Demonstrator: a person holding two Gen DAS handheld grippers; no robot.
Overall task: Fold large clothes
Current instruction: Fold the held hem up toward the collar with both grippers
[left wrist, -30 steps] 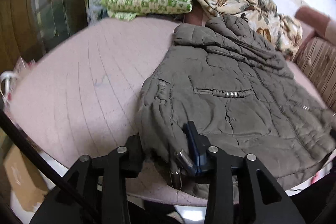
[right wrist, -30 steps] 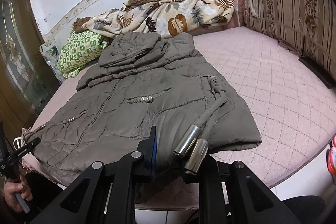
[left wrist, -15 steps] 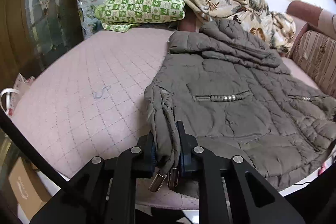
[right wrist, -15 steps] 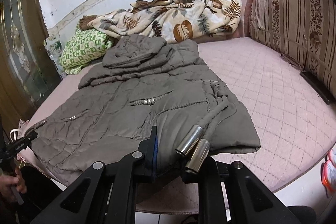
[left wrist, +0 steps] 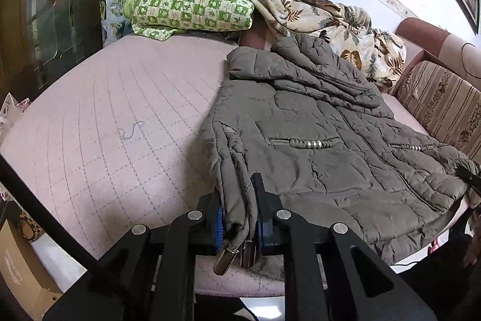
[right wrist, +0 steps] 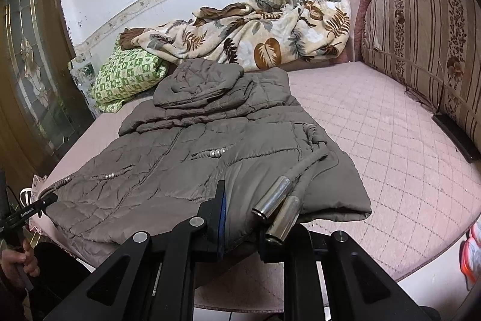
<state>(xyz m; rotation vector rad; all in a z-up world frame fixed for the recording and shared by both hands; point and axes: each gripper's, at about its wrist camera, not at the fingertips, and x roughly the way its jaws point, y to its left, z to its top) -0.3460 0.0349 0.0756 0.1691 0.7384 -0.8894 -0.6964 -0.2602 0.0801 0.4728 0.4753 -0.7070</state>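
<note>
A large grey-brown quilted hooded jacket (left wrist: 315,140) lies spread on a pink quilted bed (left wrist: 105,125), hood toward the wall. My left gripper (left wrist: 239,218) is shut on the jacket's left bottom corner, with two metal drawstring ends (left wrist: 234,257) hanging between the jaws. My right gripper (right wrist: 243,215) is shut on the jacket's (right wrist: 195,146) right bottom hem, with two metal cord tips (right wrist: 276,206) lying over its right finger. The left gripper also shows in the right wrist view (right wrist: 33,208) at the far hem corner.
A green checked pillow (left wrist: 192,8) and a leaf-print blanket (right wrist: 255,32) lie at the bed's head by the wall. A striped sofa back (right wrist: 421,44) bounds the right side. A glass-panelled door (right wrist: 30,74) stands on the left. A cardboard box (left wrist: 18,266) sits on the floor.
My left gripper has closed on the jacket's left hem corner and lifted it slightly. My right gripper stays shut on the right hem, barely moved.
</note>
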